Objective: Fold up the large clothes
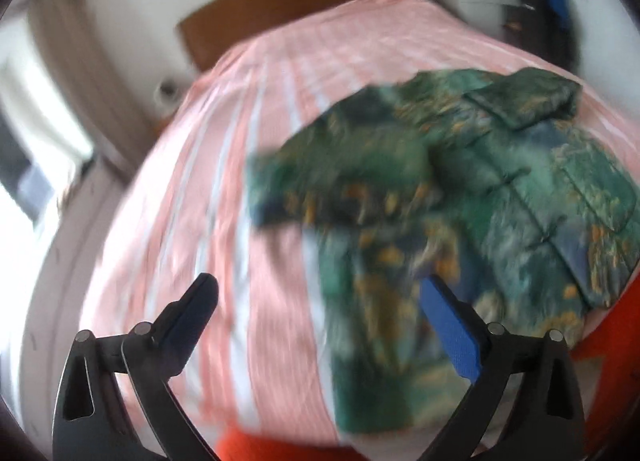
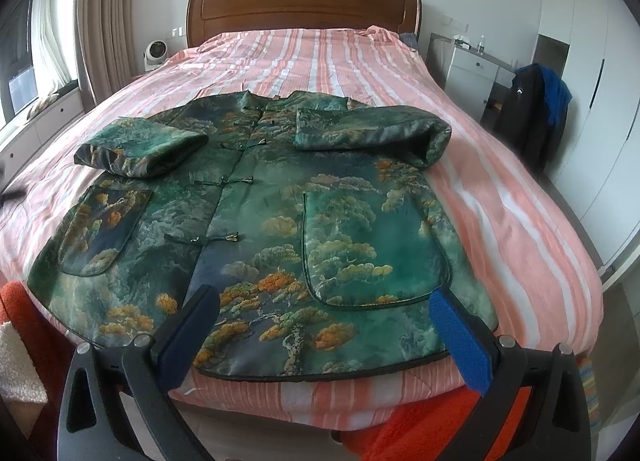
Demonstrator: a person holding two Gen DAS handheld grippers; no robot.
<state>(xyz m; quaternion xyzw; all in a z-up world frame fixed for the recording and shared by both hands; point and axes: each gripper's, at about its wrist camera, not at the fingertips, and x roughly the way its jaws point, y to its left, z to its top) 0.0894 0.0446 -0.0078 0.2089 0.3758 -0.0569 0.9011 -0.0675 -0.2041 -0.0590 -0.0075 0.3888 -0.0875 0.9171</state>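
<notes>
A large green jacket (image 2: 256, 229) with a tree and cloud print lies flat, front up, on the pink striped bed (image 2: 500, 197). Both sleeves are folded inward over the chest: the left sleeve (image 2: 140, 149) and the right sleeve (image 2: 372, 129). My right gripper (image 2: 320, 301) is open and empty, above the jacket's hem near the bed's foot. My left gripper (image 1: 320, 293) is open and empty, above the bed by the jacket's left side (image 1: 440, 189); that view is blurred by motion.
A wooden headboard (image 2: 304, 5) stands at the far end. A white nightstand (image 2: 472, 65) and a chair with dark and blue clothes (image 2: 536, 101) stand on the right. Curtains and a window (image 2: 60, 41) are on the left. An orange cloth (image 2: 420, 429) lies at the bed's foot.
</notes>
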